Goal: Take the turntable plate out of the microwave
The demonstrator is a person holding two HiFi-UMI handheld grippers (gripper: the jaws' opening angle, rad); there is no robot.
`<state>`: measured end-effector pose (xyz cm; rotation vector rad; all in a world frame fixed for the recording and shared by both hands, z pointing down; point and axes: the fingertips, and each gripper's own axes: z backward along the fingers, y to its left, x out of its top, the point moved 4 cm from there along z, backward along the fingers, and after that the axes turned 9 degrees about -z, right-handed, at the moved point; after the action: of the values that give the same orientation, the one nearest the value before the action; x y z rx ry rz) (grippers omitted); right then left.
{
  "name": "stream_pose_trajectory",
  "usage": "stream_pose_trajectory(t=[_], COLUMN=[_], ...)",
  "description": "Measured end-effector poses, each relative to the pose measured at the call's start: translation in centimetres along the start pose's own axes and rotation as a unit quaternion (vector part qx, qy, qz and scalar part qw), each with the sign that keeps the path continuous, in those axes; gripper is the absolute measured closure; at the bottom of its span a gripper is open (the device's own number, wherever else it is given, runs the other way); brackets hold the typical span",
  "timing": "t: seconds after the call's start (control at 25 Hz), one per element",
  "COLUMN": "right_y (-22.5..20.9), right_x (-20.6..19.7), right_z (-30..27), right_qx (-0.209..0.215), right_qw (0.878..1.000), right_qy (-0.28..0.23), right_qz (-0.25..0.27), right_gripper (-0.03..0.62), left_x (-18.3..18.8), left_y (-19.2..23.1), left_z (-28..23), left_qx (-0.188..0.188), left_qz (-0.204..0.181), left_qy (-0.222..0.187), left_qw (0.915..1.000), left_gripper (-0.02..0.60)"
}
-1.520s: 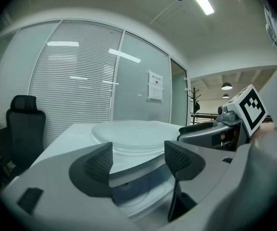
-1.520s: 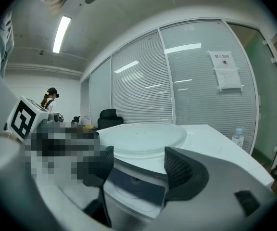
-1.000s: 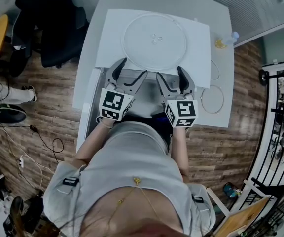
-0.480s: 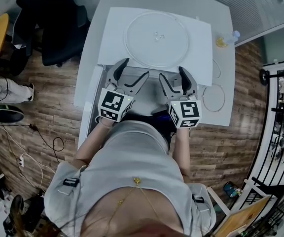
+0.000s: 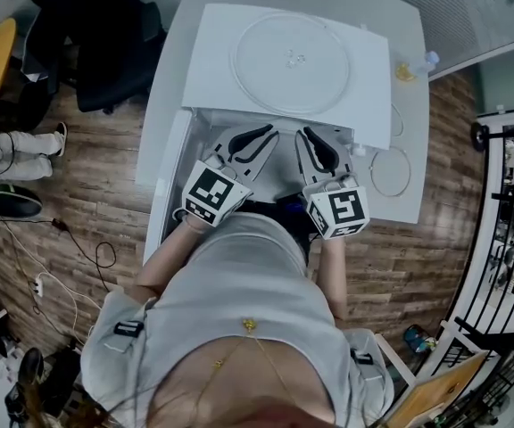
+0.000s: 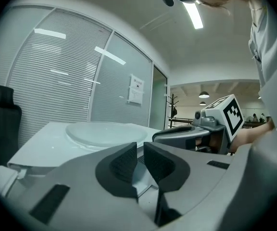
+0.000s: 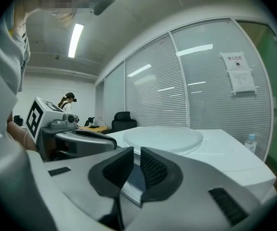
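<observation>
The round clear glass turntable plate point(image 5: 288, 56) lies flat on top of the white microwave point(image 5: 212, 43); it also shows in the left gripper view point(image 6: 105, 131) and the right gripper view point(image 7: 162, 137). Both grippers are held side by side just before the microwave's front, below the plate's level. My left gripper point(image 5: 269, 132) point(image 6: 139, 150) is closing, its pads a sliver apart with nothing between them. My right gripper point(image 5: 304, 133) point(image 7: 136, 153) is closing too, equally narrow and empty. Neither touches the plate.
The microwave door point(image 5: 168, 185) hangs open at the left. On the white table point(image 5: 409, 132) right of the microwave lie a clear ring point(image 5: 386, 175) and a small bottle point(image 5: 422, 63). A black chair point(image 5: 105, 52) stands at the left, with cables on the wooden floor.
Both grippers went from jaws spread wide to almost closed. Both moved forward, toward the microwave's front. The plate on top has not moved.
</observation>
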<state>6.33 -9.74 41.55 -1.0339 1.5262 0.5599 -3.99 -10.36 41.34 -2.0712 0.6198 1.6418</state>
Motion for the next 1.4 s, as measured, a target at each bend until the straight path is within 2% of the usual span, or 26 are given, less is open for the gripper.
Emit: stream_pose_trajectory(t=[0.28, 0.8, 1.0, 1.4], right_y=[1.7, 3.5, 3.4, 3.3], right_x=[2.0, 5.3, 5.5, 5.4], right_z=[0.5, 1.0, 1.3, 1.3], right_qx=[0.009, 0.024, 0.022, 0.018], right_qw=[0.999, 0.996, 0.996, 0.997], right_qy=[-0.032, -0.075, -0.081, -0.072], right_qz=[0.011, 0.03, 0.031, 0.036], right_gripper=[0.566, 0.574, 0.577, 0.577], left_x=[1.8, 5.2, 5.9, 5.5], left_y=[-0.2, 0.2, 0.2, 0.2], left_z=[0.6, 2.3, 2.3, 1.8], left_qx=[-0.02, -0.027, -0.024, -0.021], left_qz=[0.01, 0.0, -0.008, -0.004], left_qy=[-0.031, -0.093, -0.098, -0.083], left_qw=[0.9993, 0.9953, 0.9948, 0.9963], left_gripper=[0.545, 0.548, 0.548, 0.548])
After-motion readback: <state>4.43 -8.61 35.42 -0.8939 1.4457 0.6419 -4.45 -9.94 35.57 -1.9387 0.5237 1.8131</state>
